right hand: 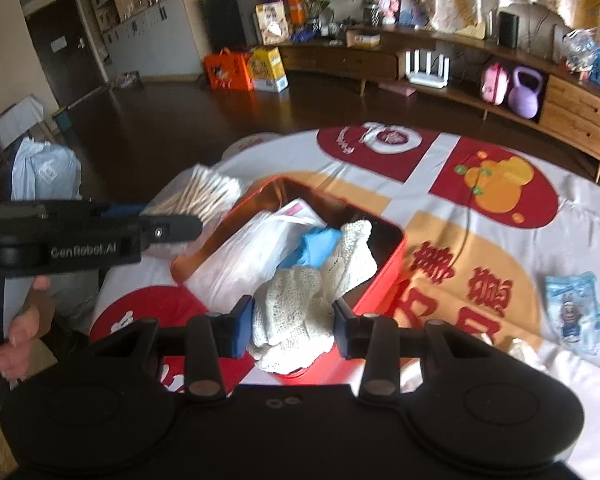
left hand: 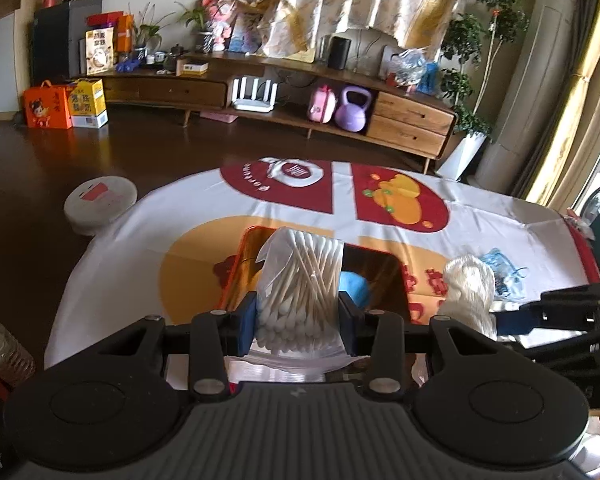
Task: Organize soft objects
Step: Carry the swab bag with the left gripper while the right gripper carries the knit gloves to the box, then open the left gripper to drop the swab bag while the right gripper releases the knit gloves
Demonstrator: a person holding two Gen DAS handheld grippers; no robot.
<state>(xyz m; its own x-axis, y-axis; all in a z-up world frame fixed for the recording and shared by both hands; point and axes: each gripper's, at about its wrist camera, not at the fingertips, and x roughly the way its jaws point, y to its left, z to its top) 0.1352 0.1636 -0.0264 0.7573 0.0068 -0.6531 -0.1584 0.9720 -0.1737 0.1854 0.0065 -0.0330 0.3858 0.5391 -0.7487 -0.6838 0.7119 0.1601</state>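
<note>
Two grippers are in use, each clamped on one item. The left gripper (left hand: 298, 320) is closed on one clear plastic bag of cotton swabs (left hand: 300, 280); the wooden sticks and white tips are pressed between its blue pads. In the left wrist view the bag is held above one red rectangular box (left hand: 244, 272) with rounded corners. The right gripper (right hand: 290, 326) is closed on one white knitted cloth (right hand: 300, 304) of open, net-like texture, held over the box's near rim at 6 o'clock.

In the right wrist view alone, the box contents are seen: one white plastic bag (right hand: 256, 248) at 9 o'clock and one blue soft item (right hand: 320, 244) at centre. One blue printed packet (right hand: 576, 308) lies flat on the patterned tablecloth (right hand: 500, 236) at 3 o'clock, well apart from the box.
</note>
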